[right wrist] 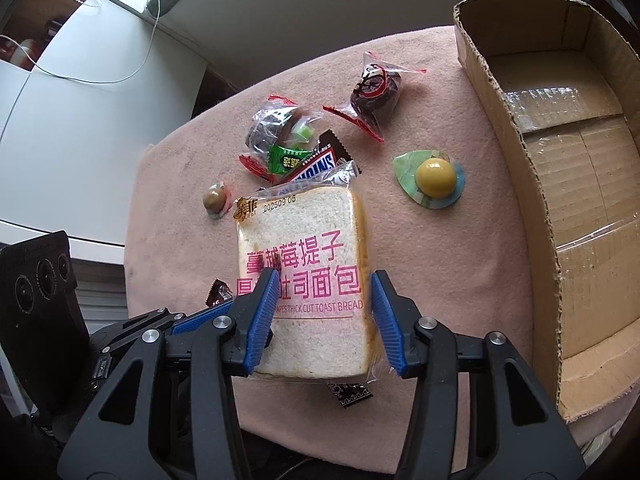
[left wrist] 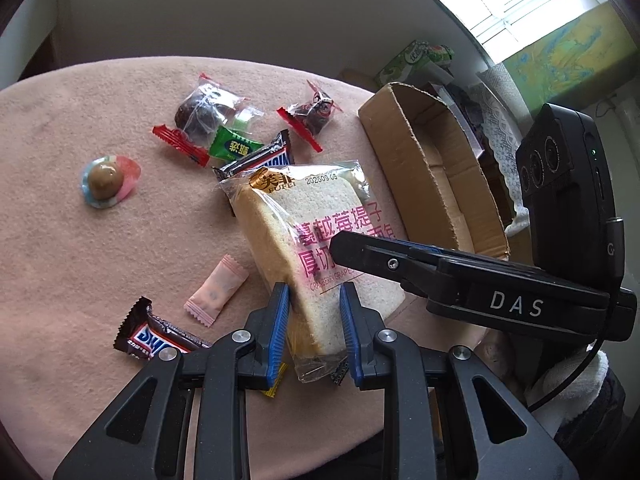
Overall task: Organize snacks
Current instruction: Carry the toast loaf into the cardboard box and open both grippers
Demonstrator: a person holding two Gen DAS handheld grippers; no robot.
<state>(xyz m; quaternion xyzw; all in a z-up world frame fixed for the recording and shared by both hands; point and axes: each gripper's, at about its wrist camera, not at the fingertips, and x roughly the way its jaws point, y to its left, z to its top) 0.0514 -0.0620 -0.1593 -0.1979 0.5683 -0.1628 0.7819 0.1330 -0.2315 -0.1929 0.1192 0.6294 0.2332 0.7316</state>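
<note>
Your biggest risk here is the bread packet (right wrist: 304,280) slipping or twisting out, because the left tool (left wrist: 314,332) pinches it only by its thin edge near one end, and the slice is soft, sealed in slick film, and hangs long beyond the pads. If you swing it toward the cardboard box (right wrist: 560,240) on that single pinch, the free end may droop and brush the snacks lying close around it, such as the Snickers bar (left wrist: 260,158) beside its far corner, or the small dark wrapper (right wrist: 350,394) tucked under its near edge. Squeezing harder would only crush the bread (it looks soft enough to dent). Your right tool (right wrist: 322,320) is about half open and straddles the packet's flat face, one blue pad over the print on the left and the other just off the right edge; whether either pad presses on the film I cannot tell, so do not count on it as a second grip yet. The packet itself sits near the front middle of the pink surface (right wrist: 440,280), tilted up off it at the near end between both tools, with the box well off to the right and nothing in it as far as you can see.
</note>
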